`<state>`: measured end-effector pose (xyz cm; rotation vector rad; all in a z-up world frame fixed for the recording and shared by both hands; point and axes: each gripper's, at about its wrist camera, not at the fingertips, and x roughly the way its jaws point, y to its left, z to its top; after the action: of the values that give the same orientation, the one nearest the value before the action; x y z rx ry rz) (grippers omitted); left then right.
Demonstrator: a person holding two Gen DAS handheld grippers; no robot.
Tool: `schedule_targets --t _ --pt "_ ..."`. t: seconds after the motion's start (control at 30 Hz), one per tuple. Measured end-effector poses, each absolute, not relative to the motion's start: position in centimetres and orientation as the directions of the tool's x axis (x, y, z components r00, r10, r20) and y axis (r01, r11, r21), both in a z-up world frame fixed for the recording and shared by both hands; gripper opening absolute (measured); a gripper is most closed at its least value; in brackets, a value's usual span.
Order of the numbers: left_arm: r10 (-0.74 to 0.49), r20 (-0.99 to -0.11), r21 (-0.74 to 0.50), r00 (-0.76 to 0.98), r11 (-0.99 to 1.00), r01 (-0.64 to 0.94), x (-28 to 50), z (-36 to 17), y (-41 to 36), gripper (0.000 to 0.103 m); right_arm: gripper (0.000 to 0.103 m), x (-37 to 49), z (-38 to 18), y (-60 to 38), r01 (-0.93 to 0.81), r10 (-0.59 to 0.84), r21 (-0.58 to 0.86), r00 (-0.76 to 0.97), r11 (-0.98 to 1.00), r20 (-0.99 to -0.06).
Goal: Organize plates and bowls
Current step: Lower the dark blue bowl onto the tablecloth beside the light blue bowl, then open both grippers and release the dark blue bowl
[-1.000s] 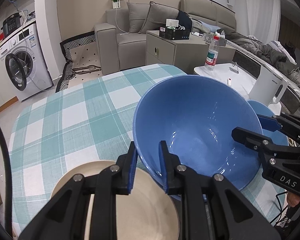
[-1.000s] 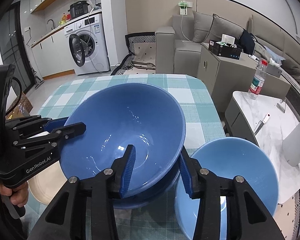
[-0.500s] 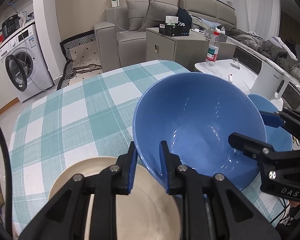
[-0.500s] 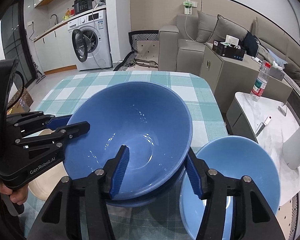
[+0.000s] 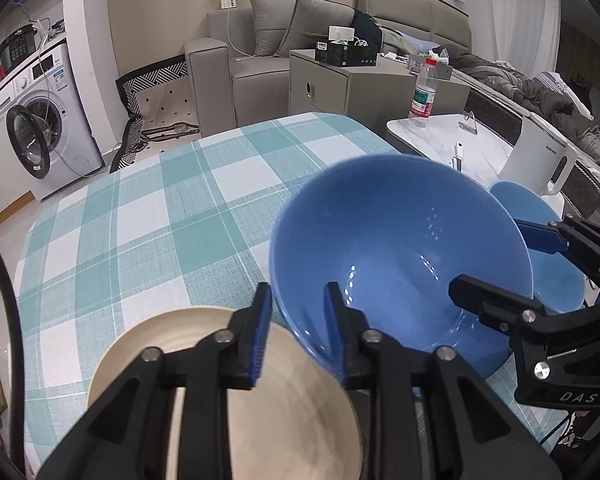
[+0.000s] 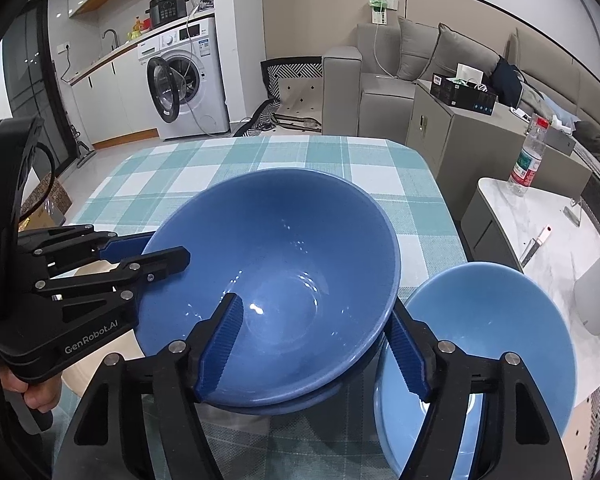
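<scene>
My left gripper (image 5: 298, 330) and right gripper (image 6: 316, 344) have both just been opening, and each now straddles the rim of the big blue bowl (image 6: 276, 296) with its pads off it. That bowl sits nested in another blue dish on the checked tablecloth (image 5: 148, 216), between the beige plate (image 5: 220, 400) and a smaller light-blue bowl (image 6: 488, 336).
</scene>
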<state>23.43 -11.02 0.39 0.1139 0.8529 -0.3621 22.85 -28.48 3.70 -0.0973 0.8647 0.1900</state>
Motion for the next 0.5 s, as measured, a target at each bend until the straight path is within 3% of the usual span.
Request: schedule_targets --t 0.17,0.37,0.5 --pt "-0.258 -0.750 -0.041 0.609 0.937 0.347 23.4 0.5 -11.0 0.049 0.085 22.7 3.6 -29.1 -0.177 0.118 0.002 0.649 0.984 -0.751" --pt "-0.266 -0.752 -0.069 0.603 0.942 0.329 23.3 0.6 -10.3 0.053 0.102 22.3 4.5 -30.0 -0.165 0.141 0.038 0.675 0.986 -0.724" --pt "-0.270 -0.748 -0.074 0.607 0.942 0.328 23.0 0.9 -10.1 0.054 0.102 22.1 5.0 -30.3 -0.173 0.160 0.057 0.672 0.983 -0.723"
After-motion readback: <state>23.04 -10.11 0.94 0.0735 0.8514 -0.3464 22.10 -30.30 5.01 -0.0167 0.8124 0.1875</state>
